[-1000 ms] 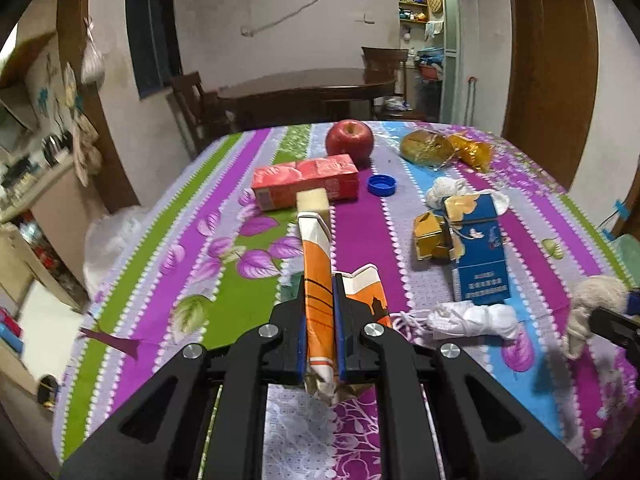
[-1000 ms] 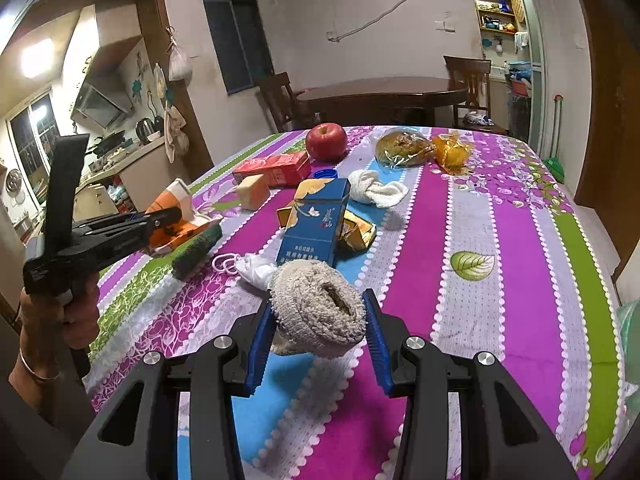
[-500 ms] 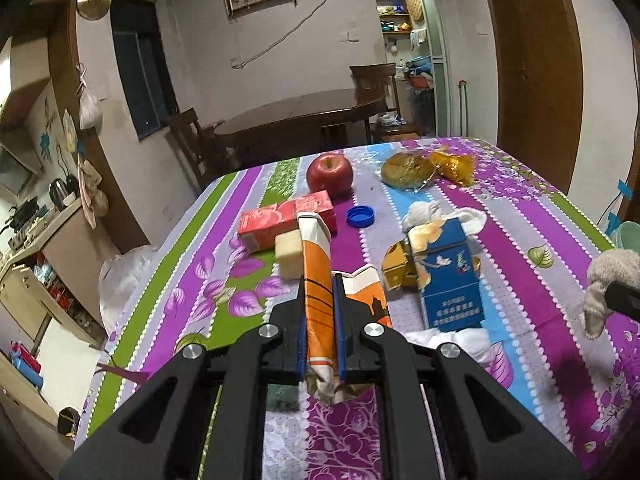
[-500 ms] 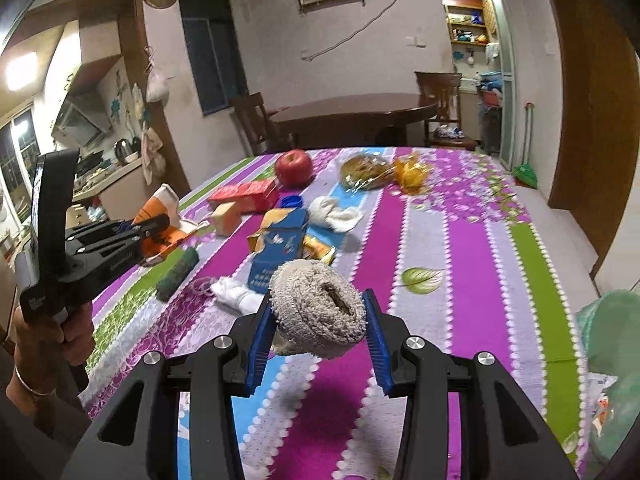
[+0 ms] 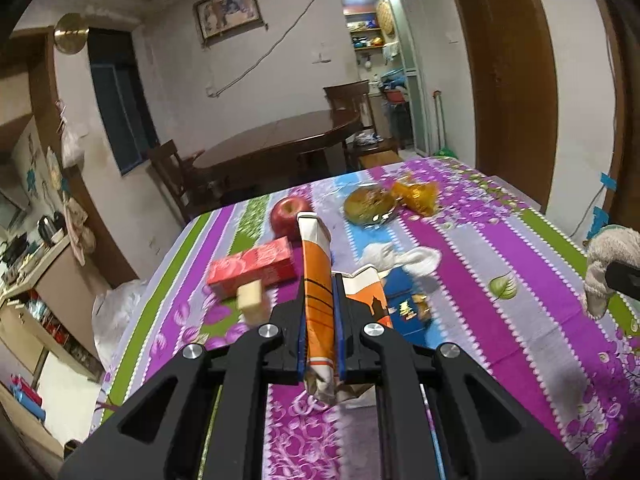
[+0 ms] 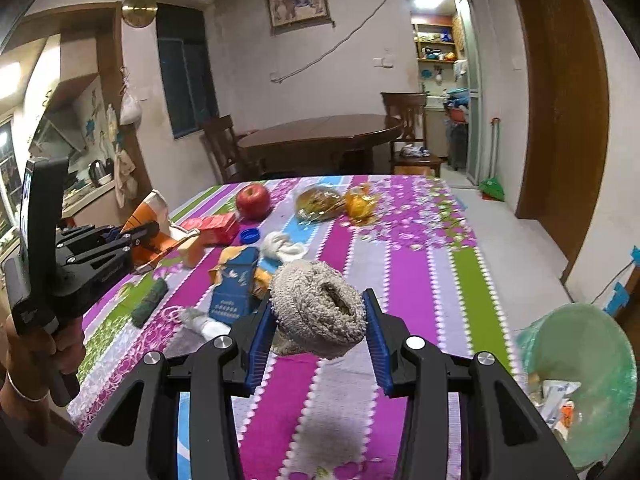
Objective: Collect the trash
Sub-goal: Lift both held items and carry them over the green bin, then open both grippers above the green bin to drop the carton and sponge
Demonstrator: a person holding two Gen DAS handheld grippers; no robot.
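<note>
The left gripper [image 5: 320,320] has its two blue pads pressed tight on a squashed orange and white carton [image 5: 317,280]. The carton sticks up past the pads toward 12 o'clock, and its crumpled bottom hangs below them. The jaws are almost fully closed, with only the flat carton between them.

The right gripper [image 6: 318,322] is partly open and squeezes a fuzzy grey-brown cloth ball [image 6: 318,308]. A blue pad touches the ball on each side. The ball is lifted above the table [image 6: 416,280], which wears a cloth with purple, green and blue stripes.

In the right wrist view, a blue box [image 6: 236,288] stands at 10 o'clock from the ball, just beside a crumpled white tissue [image 6: 284,246]. A dark green roll [image 6: 150,304] lies further out toward 9 o'clock. A red apple [image 6: 253,201] sits far off at 11 o'clock, with a red box [image 6: 212,227] and a blue bottle cap [image 6: 249,235] near it. Bread in a clear bag [image 6: 318,203] and a gold wrapper [image 6: 360,205] lie at 12 o'clock. A green trash bin [image 6: 580,380] with scraps inside stands off the table at 4 o'clock. At 9 o'clock a hand [image 6: 44,348] holds the left gripper's handle.
</note>
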